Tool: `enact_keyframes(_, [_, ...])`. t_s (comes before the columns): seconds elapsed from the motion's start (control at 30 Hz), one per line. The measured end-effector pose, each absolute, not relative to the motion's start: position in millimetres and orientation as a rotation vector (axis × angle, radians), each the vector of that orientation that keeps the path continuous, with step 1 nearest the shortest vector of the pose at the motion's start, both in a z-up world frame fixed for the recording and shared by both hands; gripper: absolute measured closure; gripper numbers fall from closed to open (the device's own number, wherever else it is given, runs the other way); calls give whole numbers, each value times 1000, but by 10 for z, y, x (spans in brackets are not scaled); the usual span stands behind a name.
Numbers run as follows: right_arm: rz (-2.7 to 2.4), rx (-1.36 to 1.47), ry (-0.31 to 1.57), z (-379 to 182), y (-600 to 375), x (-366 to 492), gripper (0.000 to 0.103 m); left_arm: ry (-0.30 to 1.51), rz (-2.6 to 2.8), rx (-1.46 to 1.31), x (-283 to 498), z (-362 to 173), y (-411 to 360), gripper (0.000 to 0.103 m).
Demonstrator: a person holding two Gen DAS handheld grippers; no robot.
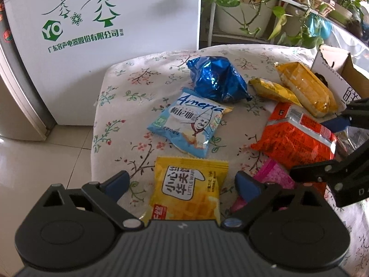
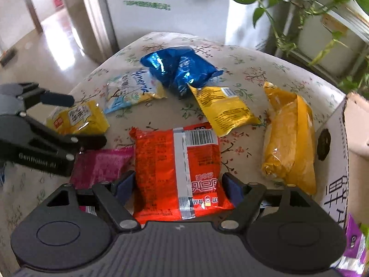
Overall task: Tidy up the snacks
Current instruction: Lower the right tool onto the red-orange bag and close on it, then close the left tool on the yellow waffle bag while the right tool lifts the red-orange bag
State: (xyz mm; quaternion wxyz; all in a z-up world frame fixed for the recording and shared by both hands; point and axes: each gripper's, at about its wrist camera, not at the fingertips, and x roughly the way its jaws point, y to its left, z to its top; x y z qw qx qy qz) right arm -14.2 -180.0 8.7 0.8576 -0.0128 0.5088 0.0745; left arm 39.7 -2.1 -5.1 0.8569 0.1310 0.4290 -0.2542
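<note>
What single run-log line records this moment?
left tool: open over yellow waffle packet | right tool: open over red packet | box: right

Left gripper (image 1: 182, 182): a black plastic body with a grey ribbed top plate, a round black disc on each side of that plate, and angled black link arms pinned by silver screws. Its fingers (image 1: 118, 181) end in dark blue pads. A small white mark sits at the plate's front edge.

Right gripper (image 2: 178, 183) is built the same — ribbed plate, twin discs, silver pins, blue-tipped fingers (image 2: 231, 185). Seen from the right wrist, the left gripper's side carries faint pale lettering.
</note>
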Motion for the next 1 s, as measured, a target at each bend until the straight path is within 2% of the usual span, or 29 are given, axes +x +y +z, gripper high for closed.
enact_keyframes(0.37, [132, -50, 1060, 71, -1737, -180, 18, 903, -535, 255, 409, -84, -24, 0])
enact_keyframes(0.5, [127, -42, 1051, 90, -1760, -181, 26, 902, -537, 261, 390, -80, -24, 1])
enact_keyframes(0.57, [125, -30, 1051, 101, -1789, -178, 28, 907, -539, 258, 386, -65, -20, 5])
enact_keyframes(0.6, [124, -25, 1051, 105, -1798, -176, 28, 904, -540, 258, 375, -56, -20, 10])
enact_keyframes(0.67, [121, -22, 1052, 113, -1802, -180, 29, 898, -535, 251, 344, -23, -14, 22])
enact_keyframes(0.73, [118, -16, 1051, 127, -1803, -189, 29, 902, -533, 233, 326, 8, 7, 39])
enact_keyframes(0.83, [106, 1, 1042, 165, -1818, -209, 29, 910, -514, 213, 292, 42, 40, 49])
enact_keyframes(1.0, [89, 47, 1015, 288, -1879, -304, 29, 900, -470, 153, 207, 90, 126, 51])
